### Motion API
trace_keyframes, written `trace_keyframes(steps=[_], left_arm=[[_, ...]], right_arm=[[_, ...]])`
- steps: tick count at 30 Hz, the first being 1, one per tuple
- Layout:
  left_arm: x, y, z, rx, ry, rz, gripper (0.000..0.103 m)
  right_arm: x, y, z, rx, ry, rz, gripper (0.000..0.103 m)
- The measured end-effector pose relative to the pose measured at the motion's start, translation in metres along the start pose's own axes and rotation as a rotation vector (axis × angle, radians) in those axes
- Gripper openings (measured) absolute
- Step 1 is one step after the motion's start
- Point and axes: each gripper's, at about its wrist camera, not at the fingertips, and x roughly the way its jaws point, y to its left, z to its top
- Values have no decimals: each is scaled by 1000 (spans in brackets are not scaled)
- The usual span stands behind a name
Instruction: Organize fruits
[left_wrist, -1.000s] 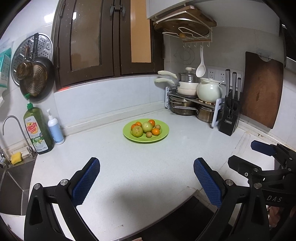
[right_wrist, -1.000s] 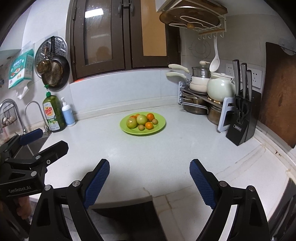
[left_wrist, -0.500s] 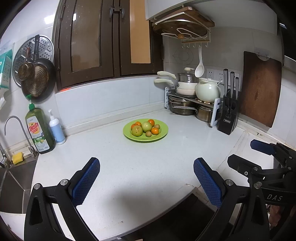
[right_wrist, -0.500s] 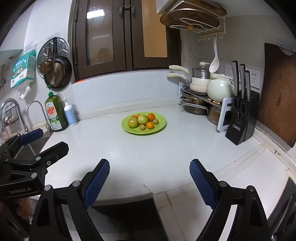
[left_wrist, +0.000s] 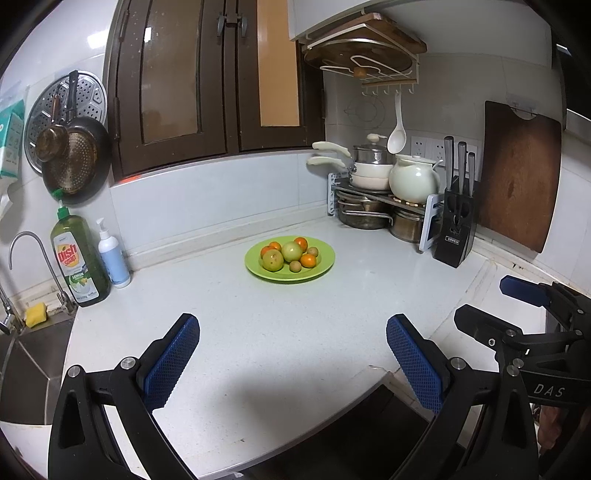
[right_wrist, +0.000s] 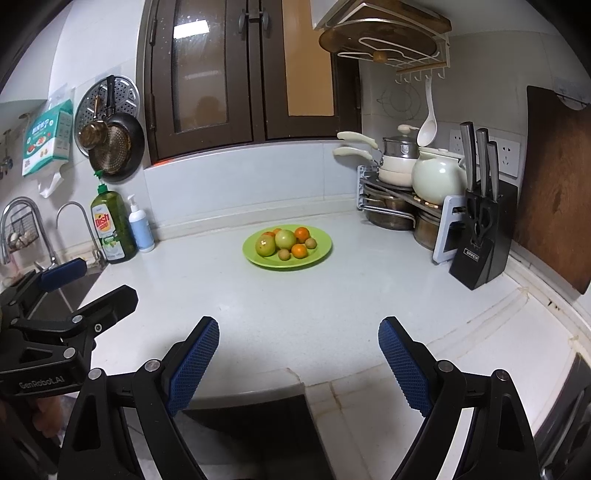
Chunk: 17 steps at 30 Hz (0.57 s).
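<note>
All fruits (left_wrist: 290, 254) sit together on green plate (left_wrist: 325, 264); none loose on surface (left_wrist: 280, 332) around plate. Fits tidy finish or pre-sorting start. Left claw (left_wrist: 291, 354), right claw (right_wrist: 297, 356) both spread apart, holding nothing, well short of plate.

Black hand-held gripper (left_wrist: 293, 356) frames, blue textured finger pads (right_wrist: 194, 363), silver screws, white "GenRobot.AI" lettering

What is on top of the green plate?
The green plate holds two big greenish fruits, three oranges and two small brown fruits. Anything behind the big ones is hidden.
</note>
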Motion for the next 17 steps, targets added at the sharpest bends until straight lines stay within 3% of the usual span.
trace_keyframes(steps=[17], left_arm=[[8,-4,3,-2,15,-4,103]], right_arm=[[8,-6,3,5,14,9,89]])
